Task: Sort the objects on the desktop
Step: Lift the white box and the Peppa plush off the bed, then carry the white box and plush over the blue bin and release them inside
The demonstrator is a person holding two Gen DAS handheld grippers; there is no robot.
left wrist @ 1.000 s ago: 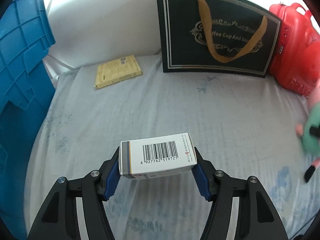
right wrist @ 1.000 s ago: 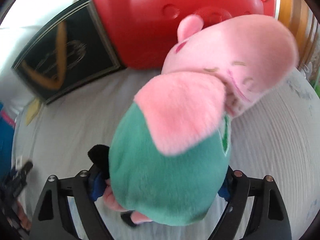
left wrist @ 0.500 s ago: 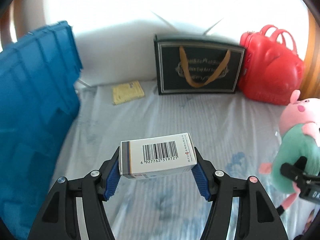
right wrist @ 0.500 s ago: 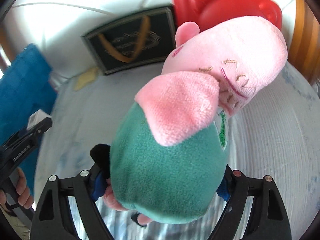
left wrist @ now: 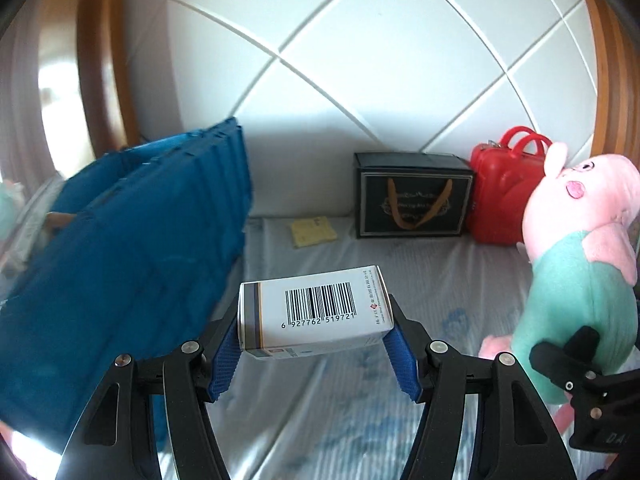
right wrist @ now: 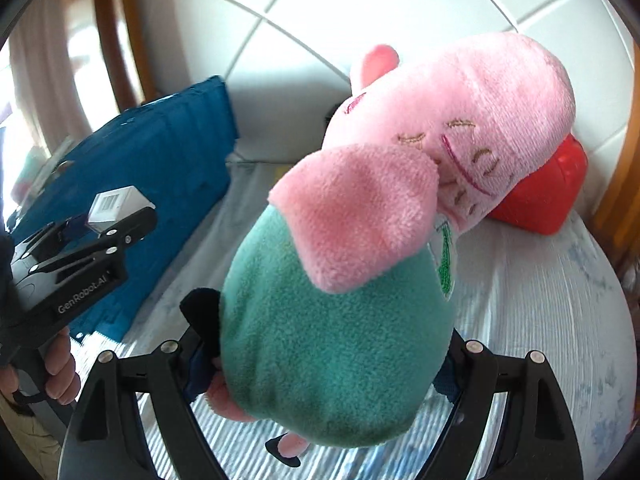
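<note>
My left gripper (left wrist: 314,344) is shut on a white medicine box (left wrist: 314,310) with a barcode on top and holds it above the bed sheet. It also shows in the right wrist view (right wrist: 116,208) at the left. My right gripper (right wrist: 320,368) is shut on the green body of a pink pig plush toy (right wrist: 340,320), whose head fills the upper right. The plush also shows at the right edge of the left wrist view (left wrist: 580,280), level with the box.
A blue plastic crate (left wrist: 132,280) stands at the left. At the back are a black gift bag (left wrist: 414,200) with gold handles, a red toy case (left wrist: 504,192) and a flat yellow packet (left wrist: 314,232). A white padded headboard (left wrist: 360,80) rises behind.
Both grippers have risen and drawn back from the back of the bed, keeping their loads. The bag, case and packet look smaller, and the blue crate is nearer on the left.
</note>
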